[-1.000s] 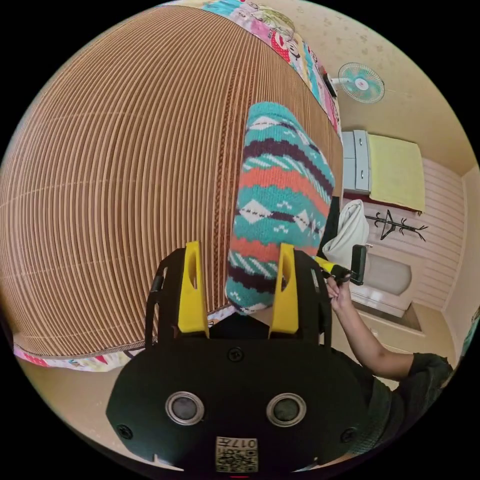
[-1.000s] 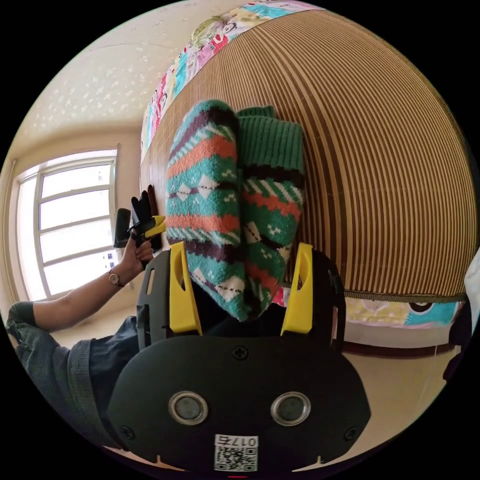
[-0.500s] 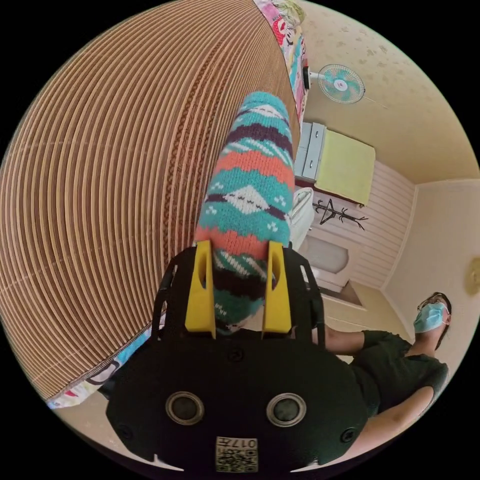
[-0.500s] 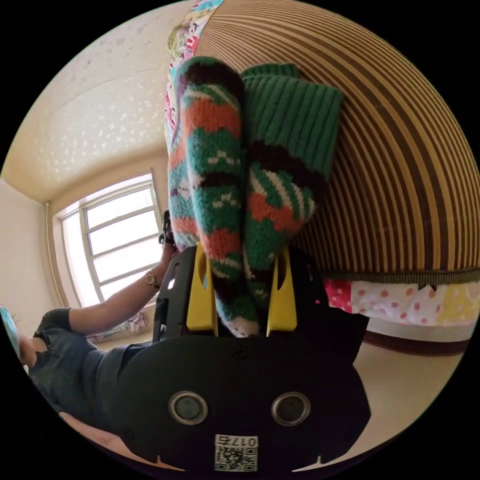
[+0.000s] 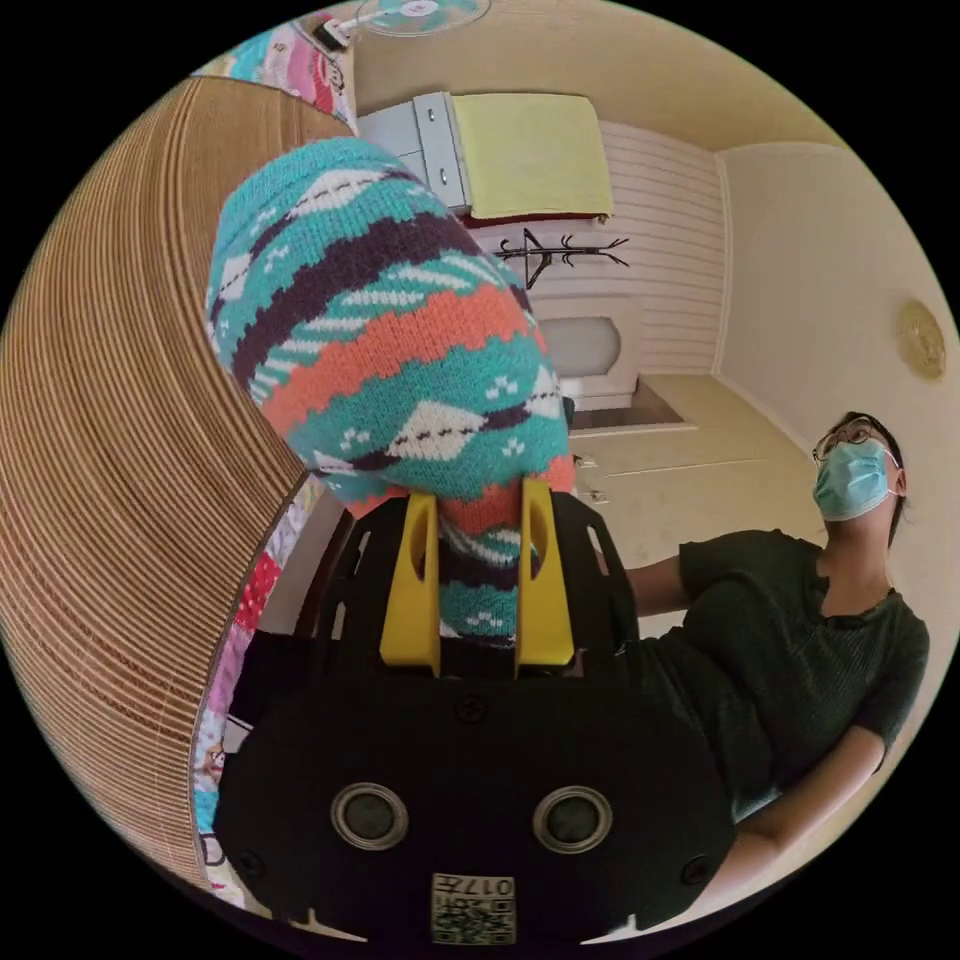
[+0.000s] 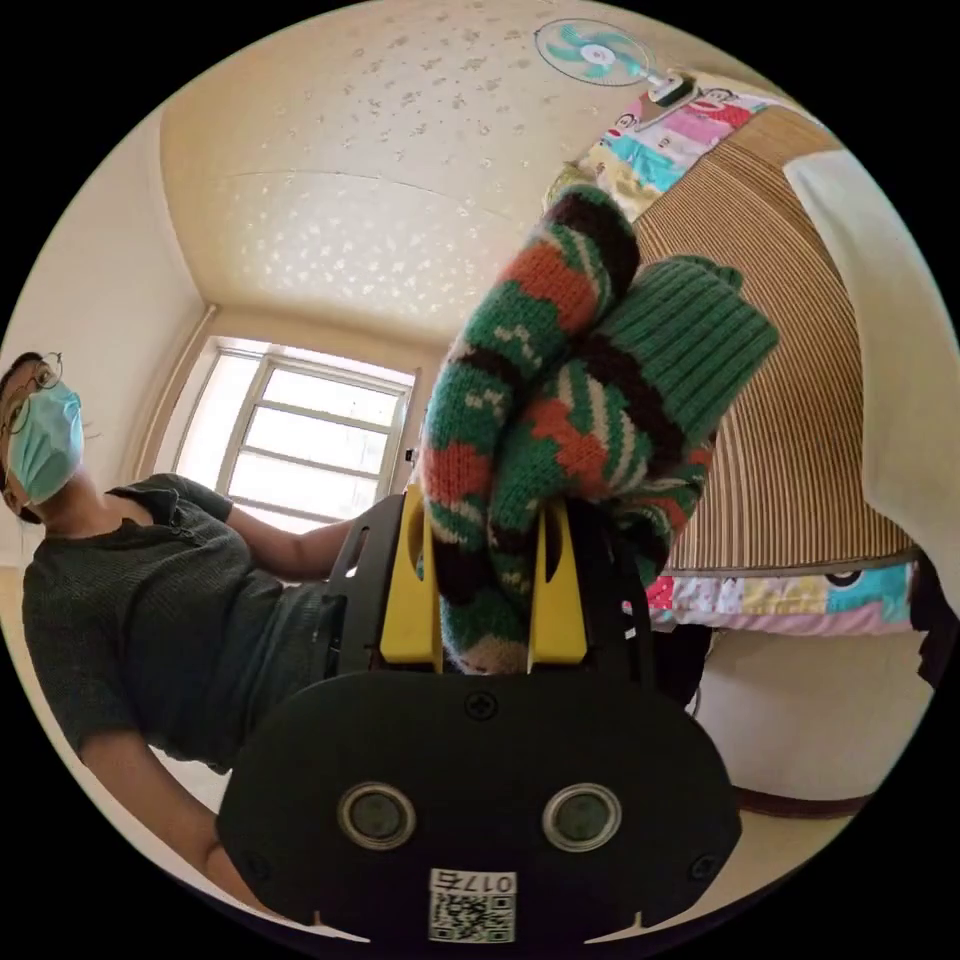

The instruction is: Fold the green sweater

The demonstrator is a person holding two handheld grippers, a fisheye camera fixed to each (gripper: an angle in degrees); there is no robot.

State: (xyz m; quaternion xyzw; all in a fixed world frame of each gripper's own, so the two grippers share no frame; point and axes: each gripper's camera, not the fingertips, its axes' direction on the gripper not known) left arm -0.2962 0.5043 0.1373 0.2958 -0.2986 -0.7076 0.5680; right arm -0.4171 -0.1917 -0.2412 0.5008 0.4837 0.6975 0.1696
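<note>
Item 1, left gripper view. Ribbed tan bamboo mat (image 5: pixel 110 480), slats curved by the lens, at the left, with a cartoon-print patchwork bed sheet (image 5: pixel 245 620) showing at its edge. Centre: the green sweater (image 5: pixel 390 340), a thick knit with teal, coral, dark purple and white zigzag and diamond bands, bunched into a rounded roll. The black left gripper (image 5: pixel 478 590) with 2 yellow jaws holds it: the jaws stand narrow and both press on a pinched fold of the knit. Behind: a grey cabinet draped with a yellow cloth (image 5: pixel 530 150), a black coat rack (image 5: pixel 560 248) on a slatted wall. Right: a person in a dark ribbed top (image 5: pixel 790 650).

Item 2, right gripper view. Left: the same person (image 6: pixel 150 600), then a white-framed window (image 6: pixel 310 440). Centre: the black right gripper (image 6: pixel 483 590), its 2 yellow jaws narrow and clamped on a doubled bundle of the sweater (image 6: pixel 570 400), one layer ending in a plain green ribbed cuff. Upper right: a teal fan (image 6: pixel 590 50), the patchwork sheet (image 6: pixel 790 600) and the mat (image 6: pixel 780 400).

Change: 1.0 s ago both pairs of jaws stood wide around the sweater lying on the mat; they closed on it 0.5 s ago, and now it is lifted off the mat, both views tilted up toward the room.

Writing: a square code label on each gripper body, characters not legible.
</note>
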